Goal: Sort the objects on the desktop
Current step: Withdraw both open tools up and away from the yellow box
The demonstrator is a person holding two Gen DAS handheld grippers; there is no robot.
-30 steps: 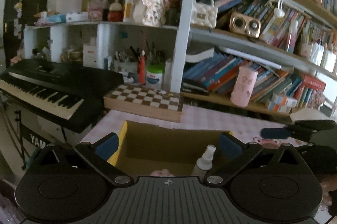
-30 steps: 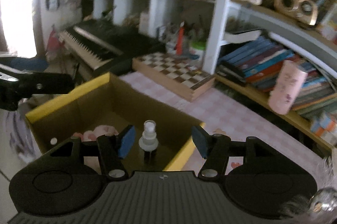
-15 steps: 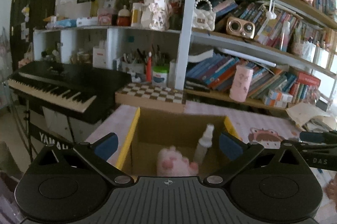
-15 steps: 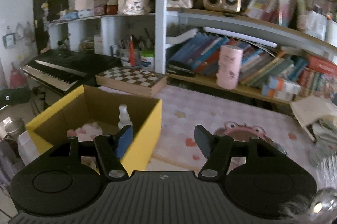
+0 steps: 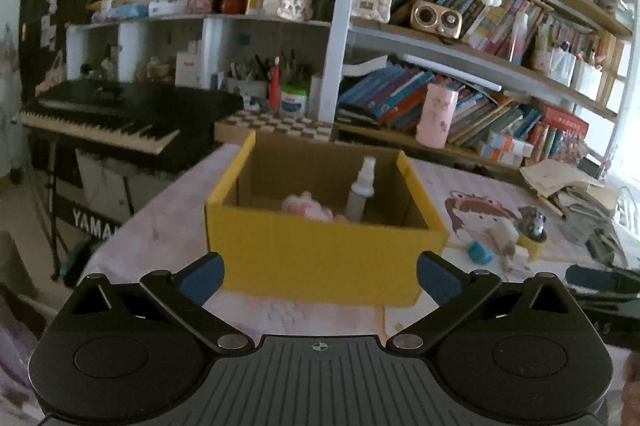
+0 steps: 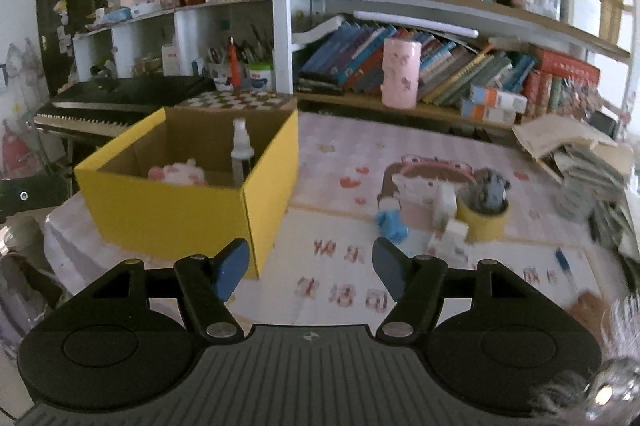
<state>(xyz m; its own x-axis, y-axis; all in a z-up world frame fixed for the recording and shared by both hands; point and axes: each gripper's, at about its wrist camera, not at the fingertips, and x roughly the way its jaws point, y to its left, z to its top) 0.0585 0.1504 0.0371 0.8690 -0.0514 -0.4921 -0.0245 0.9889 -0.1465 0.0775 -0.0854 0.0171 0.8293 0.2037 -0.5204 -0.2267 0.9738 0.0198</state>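
A: Start nearest; what do the tongs have?

B: Nothing in either; the left tongs point(image 5: 319, 276) stand wide apart with only the desk point(image 5: 160, 226) and the box front between their blue pads; the right tongs point(image 6: 310, 270) are spread too, and bare.

A: And the box?

B: The yellow cardboard box point(image 6: 176, 210) sits just beyond the left tongs, toward the desk's left edge; inside it a clear spray bottle point(image 6: 241, 150) stands upright against the right wall, with a pink plush paw point(image 6: 178, 173) lying beside it.

A: So what is left to sort?

B: To my eye, the cluster to the right of the box, on the cartoon desk mat point(image 6: 340, 186): a small blue object point(image 6: 392, 228), a white block point(image 6: 448, 232), and a yellow tape roll point(image 6: 482, 222) with a grey figurine point(image 6: 490, 190) sitting in its hole; they are blurred, so I would not swear to more.

A: How would you go about it?

B: I judge the blue piece the easiest reach for the right tongs; come down over it, pads either side, and close gently; mind the white block crowded close by; lift clear of the box wall before crossing over.

A: And behind?

B: A chessboard point(image 6: 236, 100), a keyboard point(image 5: 100, 122), shelves of books; none of it needs touching.
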